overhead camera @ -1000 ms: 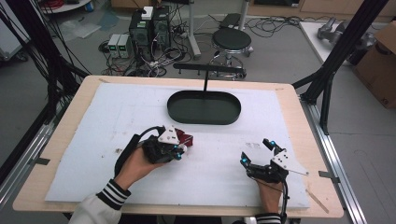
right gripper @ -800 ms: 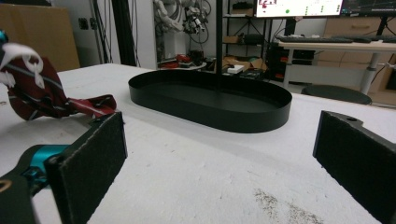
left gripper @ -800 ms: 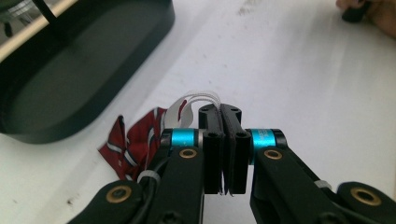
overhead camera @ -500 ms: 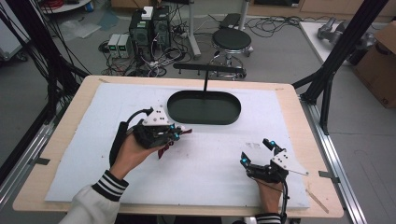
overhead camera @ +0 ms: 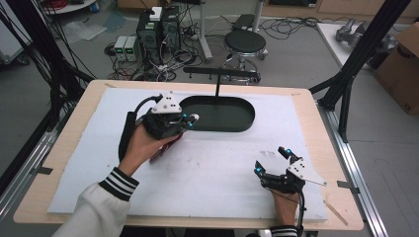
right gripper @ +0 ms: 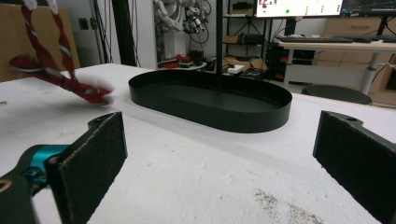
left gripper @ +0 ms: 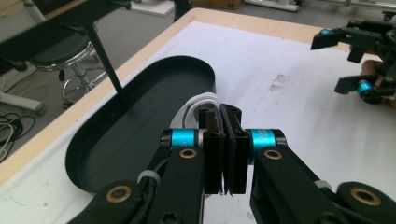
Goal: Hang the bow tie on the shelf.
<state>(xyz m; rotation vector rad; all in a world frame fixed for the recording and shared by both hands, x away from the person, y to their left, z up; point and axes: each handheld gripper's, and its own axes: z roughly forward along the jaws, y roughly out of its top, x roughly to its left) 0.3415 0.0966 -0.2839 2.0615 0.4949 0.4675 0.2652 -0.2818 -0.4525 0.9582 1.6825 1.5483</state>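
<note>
My left gripper (overhead camera: 191, 118) is shut on a red and white striped sock (overhead camera: 165, 148), which hangs below the hand just left of the black oval tray (overhead camera: 247, 121). In the left gripper view its jaws (left gripper: 223, 114) are pressed together over a white edge of the sock (left gripper: 198, 100), above the tray's near end (left gripper: 93, 158). The right gripper view shows the sock (right gripper: 65, 79) dangling off the table at upper left. My right gripper (overhead camera: 271, 159) rests at the front right of the table, open, with nothing between its pads (right gripper: 88, 158).
A thin black post with a crossbar (overhead camera: 220, 73) rises from the far side of the tray. The white mat (overhead camera: 222, 168) covers the wooden table (overhead camera: 59, 163). A stool (overhead camera: 244, 42), computers and cables stand on the floor beyond the far edge.
My left hand has risen and moved toward the tray, lifting the sock off the mat. The right gripper has stayed where it was.
</note>
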